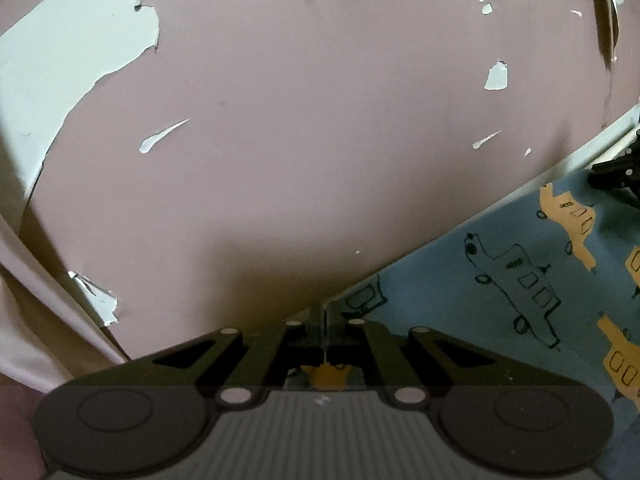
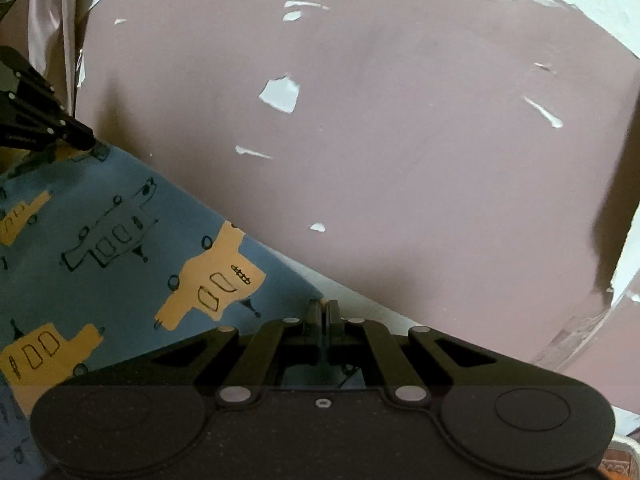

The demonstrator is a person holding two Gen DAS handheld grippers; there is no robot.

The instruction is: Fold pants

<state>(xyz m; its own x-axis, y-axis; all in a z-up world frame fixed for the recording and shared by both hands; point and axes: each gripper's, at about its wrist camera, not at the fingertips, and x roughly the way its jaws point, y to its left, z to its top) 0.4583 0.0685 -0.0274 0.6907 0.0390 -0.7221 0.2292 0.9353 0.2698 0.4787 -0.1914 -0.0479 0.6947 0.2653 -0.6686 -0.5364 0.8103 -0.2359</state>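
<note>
The pants point(image 1: 532, 264) are blue with orange and outlined vehicle prints. They are held up in front of a wall, with their top edge stretched between the two grippers. My left gripper point(image 1: 322, 316) is shut on the top edge at one end. My right gripper point(image 2: 322, 312) is shut on the same edge of the pants point(image 2: 120, 248) at the other end. The right gripper shows at the right edge of the left wrist view point(image 1: 618, 172). The left gripper shows at the left edge of the right wrist view point(image 2: 86, 142).
A mauve wall point(image 1: 320, 120) with peeling paint patches fills both views behind the pants. A pale curtain point(image 2: 52, 20) hangs at the left of the right wrist view. A white ledge point(image 1: 580, 152) runs along the wall's base.
</note>
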